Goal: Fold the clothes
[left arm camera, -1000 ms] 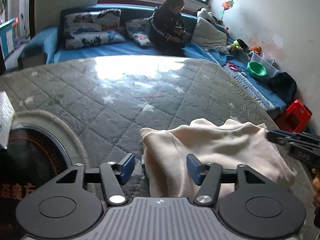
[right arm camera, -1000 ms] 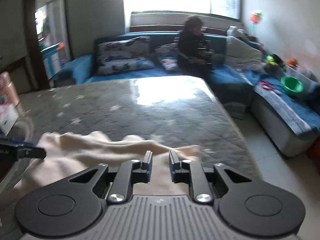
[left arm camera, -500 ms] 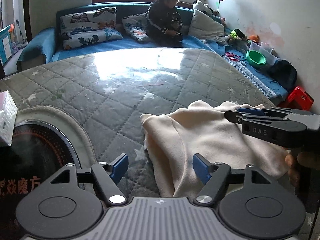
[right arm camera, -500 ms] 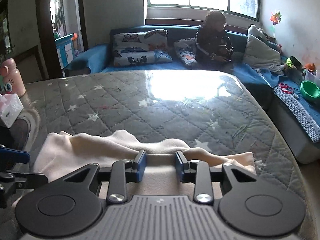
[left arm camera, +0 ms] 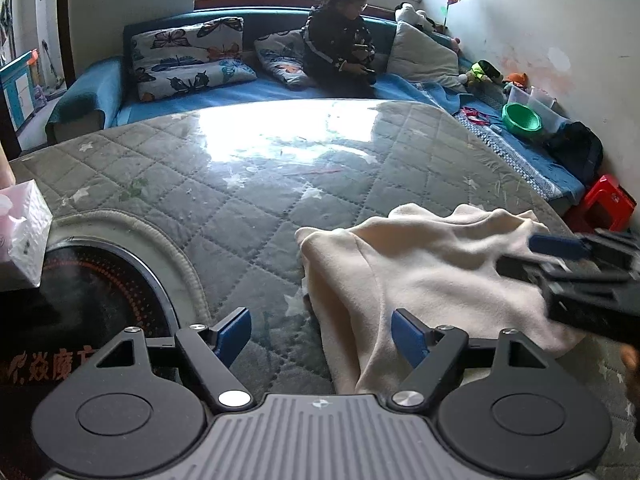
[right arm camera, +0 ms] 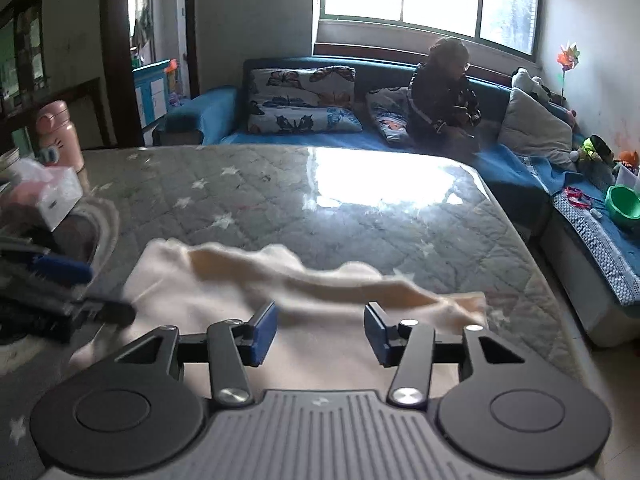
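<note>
Left wrist view is showing the cream garment (left arm camera: 420, 276) lying in a loose heap on the grey quilted mattress (left arm camera: 248, 184), toward its near right part, with one folded edge running down toward the camera. The left gripper (left arm camera: 322, 334) is hovering above that edge with its jaws spreading wider; the cloth's edge is passing beneath the right-hand finger, yet neither blue pad is pressing on it, so nothing is being grasped — it looks released, probably so the fabric can settle flat. The right gripper (left arm camera: 576, 276) is reaching in from the side, blurred, over the far portion of the garment. Seen from its own camera, the right gripper (right arm camera: 320, 330) is also parting its jaws, and the cream garment (right arm camera: 288, 292) is spreading out below and ahead of them with a rumpled ridge across the top; the pads are not pinching any fabric. Judging by this, both claws are letting go after laying a fold, and the ridge is still wanting smoothing. A tissue box (left arm camera: 24, 240) is sitting at the left edge, well apart from the cloth — no obstacle to the work.
</note>
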Tool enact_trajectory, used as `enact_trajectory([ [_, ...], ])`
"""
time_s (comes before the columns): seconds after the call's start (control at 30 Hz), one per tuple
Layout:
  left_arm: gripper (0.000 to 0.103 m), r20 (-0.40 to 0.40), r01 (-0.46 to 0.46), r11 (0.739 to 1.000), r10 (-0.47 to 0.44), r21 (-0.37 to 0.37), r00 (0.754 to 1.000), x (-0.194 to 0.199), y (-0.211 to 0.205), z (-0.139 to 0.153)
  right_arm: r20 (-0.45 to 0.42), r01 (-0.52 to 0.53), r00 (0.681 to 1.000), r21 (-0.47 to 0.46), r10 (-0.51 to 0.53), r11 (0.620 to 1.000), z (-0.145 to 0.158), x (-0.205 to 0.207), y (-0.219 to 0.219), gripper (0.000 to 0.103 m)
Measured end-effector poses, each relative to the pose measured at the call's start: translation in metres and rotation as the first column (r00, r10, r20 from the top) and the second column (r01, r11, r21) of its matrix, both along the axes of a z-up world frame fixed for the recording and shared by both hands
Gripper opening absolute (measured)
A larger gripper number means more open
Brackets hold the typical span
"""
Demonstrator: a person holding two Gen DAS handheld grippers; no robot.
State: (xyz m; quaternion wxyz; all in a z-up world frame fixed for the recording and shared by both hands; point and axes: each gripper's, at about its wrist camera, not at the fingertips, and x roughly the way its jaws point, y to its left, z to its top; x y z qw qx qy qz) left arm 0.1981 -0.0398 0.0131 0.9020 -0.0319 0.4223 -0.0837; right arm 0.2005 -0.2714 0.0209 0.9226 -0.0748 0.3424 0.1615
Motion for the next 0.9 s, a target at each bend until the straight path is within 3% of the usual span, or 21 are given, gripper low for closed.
enact_trajectory([
  [0.2,0.082,-0.008,-0.014,1.000,0.014,0.018,1.000,-0.003,0.000,-0.006,-0.019,0.008,1.000,-0.046,-0.009,0.999,-0.012,-0.028,-0.007,0.049],
  [0.33,0.082,-0.006,-0.023,0.999,0.023,0.024,1.000,-0.006,0.000,-0.006,0.015,0.001,1.000,-0.080,0.000,0.997,-0.011,-0.041,-0.005,0.050],
  [0.47,0.085,-0.005,-0.032,0.999,0.032,0.044,0.999,-0.007,-0.003,-0.007,-0.001,0.001,1.000,-0.053,-0.001,0.999,-0.012,-0.038,-0.005,0.050],
  [0.57,0.085,-0.005,-0.036,0.998,0.036,0.050,0.999,-0.010,-0.002,-0.008,0.004,-0.008,1.000,-0.089,0.008,0.996,-0.017,-0.043,-0.001,0.050],
  [0.77,0.087,0.001,-0.034,0.997,0.034,0.067,0.999,-0.017,-0.003,-0.005,0.034,-0.019,0.999,-0.020,0.020,1.000,-0.001,-0.039,0.011,0.053],
  [0.9,0.088,-0.001,-0.039,0.997,0.039,0.069,0.999,-0.023,-0.002,-0.004,0.025,-0.022,0.999,-0.015,0.022,1.000,-0.007,-0.028,0.027,0.055],
])
